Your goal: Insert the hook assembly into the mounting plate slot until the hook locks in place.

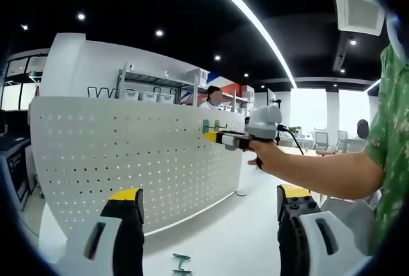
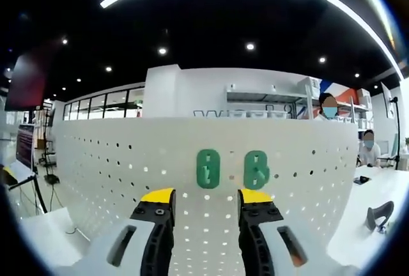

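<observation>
Two green hooks (image 2: 231,168) on pegboard (image 2: 128,161), right hand-held gripper (image 2: 204,200) empty w/ jaws apart, facing them

Green piece (image 1: 181,263) on table cut off by bottom edge; hooks (image 1: 211,124) on pegboard (image 1: 128,161) too small to tell.

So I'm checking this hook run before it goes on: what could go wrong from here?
1. The right gripper is open and empty near two green hooks on the pegboard; its fingers could knock one loose.
2. A green part lies on the table by the left gripper, easily swept off.
</observation>
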Demonstrator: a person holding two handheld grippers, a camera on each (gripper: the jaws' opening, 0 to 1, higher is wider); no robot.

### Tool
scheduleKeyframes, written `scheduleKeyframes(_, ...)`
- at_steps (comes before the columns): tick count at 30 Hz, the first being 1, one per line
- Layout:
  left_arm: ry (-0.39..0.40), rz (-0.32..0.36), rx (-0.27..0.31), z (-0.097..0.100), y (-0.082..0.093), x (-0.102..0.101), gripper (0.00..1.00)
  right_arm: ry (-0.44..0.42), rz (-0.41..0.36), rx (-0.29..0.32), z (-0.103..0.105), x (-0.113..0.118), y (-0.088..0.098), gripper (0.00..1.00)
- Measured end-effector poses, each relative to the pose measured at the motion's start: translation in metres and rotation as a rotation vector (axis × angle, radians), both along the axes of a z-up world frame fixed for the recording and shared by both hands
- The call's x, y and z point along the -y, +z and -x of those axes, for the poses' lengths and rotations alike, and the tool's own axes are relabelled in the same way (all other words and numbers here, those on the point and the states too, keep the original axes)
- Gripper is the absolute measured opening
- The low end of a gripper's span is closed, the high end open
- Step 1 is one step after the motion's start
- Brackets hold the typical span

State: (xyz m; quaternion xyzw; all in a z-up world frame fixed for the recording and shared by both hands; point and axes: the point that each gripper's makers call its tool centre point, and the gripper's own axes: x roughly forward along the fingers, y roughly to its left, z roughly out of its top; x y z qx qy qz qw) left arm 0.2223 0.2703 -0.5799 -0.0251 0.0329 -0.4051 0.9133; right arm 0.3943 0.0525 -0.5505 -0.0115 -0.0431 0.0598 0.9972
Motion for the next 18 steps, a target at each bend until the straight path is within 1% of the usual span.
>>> scheduleKeyframes(2,-0.002,0.0,0.001,0.001,0.001,0.0,0.88,0.012,-0.005,-0.01,0.001,-0.002,-0.002,0.51)
scheduleKeyframes(5,-0.004,-0.006,0.002,0.002,0.0,0.001,0.88,0.03,0.01,-0.027,0.003,-0.003,-0.007,0.55)
scheduleKeyframes(9,-0.007,-0.013,0.001,0.004,0.0,0.001,0.88,0.032,-0.002,-0.032,0.007,-0.002,-0.008,0.69)
scheduleKeyframes(11,-0.009,-0.016,0.001,0.005,0.0,0.001,0.88,0.038,0.003,-0.038,0.009,-0.002,-0.009,0.71)
scheduleKeyframes(14,-0.01,-0.019,-0.001,0.007,0.0,0.001,0.88,0.045,0.009,-0.031,0.013,-0.001,-0.008,0.78)
scheduleKeyframes(16,-0.009,-0.023,-0.001,0.008,-0.001,0.001,0.88,0.056,0.011,-0.032,0.016,-0.001,-0.008,0.79)
scheduleKeyframes(18,-0.009,-0.025,0.0,0.009,0.0,0.001,0.88,0.057,0.02,-0.032,0.019,-0.001,-0.007,0.83)
